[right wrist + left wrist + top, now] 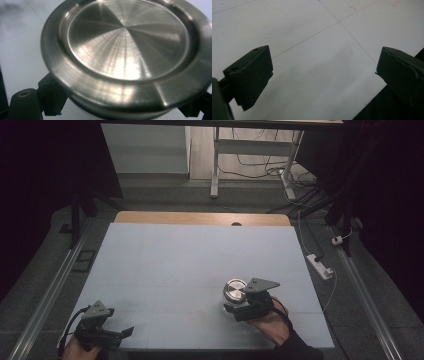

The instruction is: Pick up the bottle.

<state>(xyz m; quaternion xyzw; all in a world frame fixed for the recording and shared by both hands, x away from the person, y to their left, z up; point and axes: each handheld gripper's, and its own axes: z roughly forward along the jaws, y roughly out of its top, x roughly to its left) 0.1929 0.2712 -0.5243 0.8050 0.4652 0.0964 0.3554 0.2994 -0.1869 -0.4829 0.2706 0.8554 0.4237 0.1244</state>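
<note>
A round jar with a brushed metal lid point(127, 42) stands upright on the pale blue mat point(175, 260), toward the near right part of it, well in from the right edge. In the high view the jar point(234, 291) shows its shiny lid from above, with a hint of a clear body below the lid. The right gripper point(235, 306) sits at the jar's near side, held by the person's right hand point(272, 325), its grey plate just right of the lid. In the right gripper view its jaws stand on either side of the jar just under the lid's rim, close against the body, so the tongs look clenched on the jar, though the contact itself is partly hidden by the lid's overhang. The left gripper point(129, 331) rests well apart from the jar, at the mat's near left corner, pointing to the right. In the left gripper view its jaws stand wide apart, released, with bare mat point(317, 62) marked by thin lines between them. A wooden table edge point(200, 218) shows beyond the mat's far side.
</note>
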